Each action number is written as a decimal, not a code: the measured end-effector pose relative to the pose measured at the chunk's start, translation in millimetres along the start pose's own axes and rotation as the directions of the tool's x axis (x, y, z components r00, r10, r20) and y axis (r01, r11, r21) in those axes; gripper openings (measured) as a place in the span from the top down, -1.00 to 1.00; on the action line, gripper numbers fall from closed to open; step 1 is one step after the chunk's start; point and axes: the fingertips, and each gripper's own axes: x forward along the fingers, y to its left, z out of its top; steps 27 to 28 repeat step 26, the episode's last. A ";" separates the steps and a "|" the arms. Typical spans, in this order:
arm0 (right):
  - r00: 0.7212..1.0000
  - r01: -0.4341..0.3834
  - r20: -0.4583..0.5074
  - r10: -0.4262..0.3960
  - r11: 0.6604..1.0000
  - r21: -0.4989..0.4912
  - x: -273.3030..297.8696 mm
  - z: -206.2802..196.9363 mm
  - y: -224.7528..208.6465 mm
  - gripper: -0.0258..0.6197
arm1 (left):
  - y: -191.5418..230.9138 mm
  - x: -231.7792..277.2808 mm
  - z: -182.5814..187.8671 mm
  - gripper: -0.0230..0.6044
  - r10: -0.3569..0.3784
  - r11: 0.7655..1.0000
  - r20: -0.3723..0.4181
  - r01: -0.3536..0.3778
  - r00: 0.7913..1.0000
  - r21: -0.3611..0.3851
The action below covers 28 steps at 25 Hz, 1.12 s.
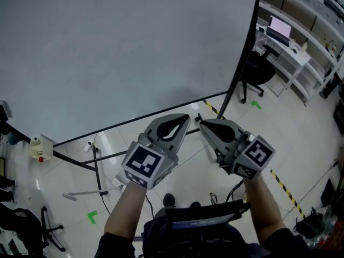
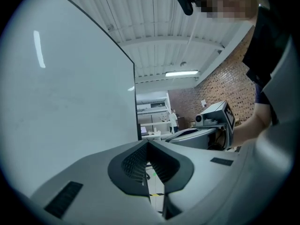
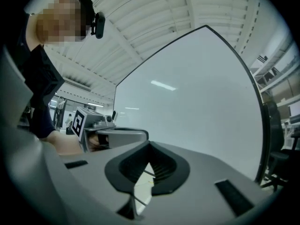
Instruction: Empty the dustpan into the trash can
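No dustpan and no trash can show in any view. In the head view my left gripper (image 1: 184,118) and my right gripper (image 1: 202,122) are held side by side at chest height, pointing at a large whiteboard (image 1: 123,52). Both have their jaws shut tip to tip with nothing between them. The left gripper view looks along its closed jaws (image 2: 149,144) past the board's edge, with the right gripper (image 2: 213,118) beside it. The right gripper view shows its closed jaws (image 3: 150,145) facing the board, and the left gripper (image 3: 96,125) to its left.
The whiteboard stands on a black frame with legs (image 1: 97,168) on the glossy floor. A black office chair (image 1: 255,71) and a white desk with a laptop (image 1: 280,30) are at the upper right. Yellow-black tape (image 1: 285,187) crosses the floor. A small white box (image 1: 41,148) sits at the left.
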 end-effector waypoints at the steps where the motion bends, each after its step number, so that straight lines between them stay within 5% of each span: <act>1: 1.000 0.017 -0.004 -0.017 1.000 -0.004 5.2 -1.5 -2.7 0.89 | 4.1 0.8 -1.1 0.93 -0.008 1.000 0.000 0.008 1.000 -0.005; 12: 0.999 0.046 -0.013 -0.046 0.999 0.016 44.6 -3.0 -11.0 0.89 | 40.1 3.3 -10.2 0.93 -0.053 0.998 -0.008 0.053 0.999 -0.031; 28: 0.988 0.155 -0.005 -0.156 0.984 0.088 28.7 -8.5 -30.6 0.89 | 33.2 17.3 -10.7 0.93 -0.137 0.991 -0.017 0.137 0.990 -0.008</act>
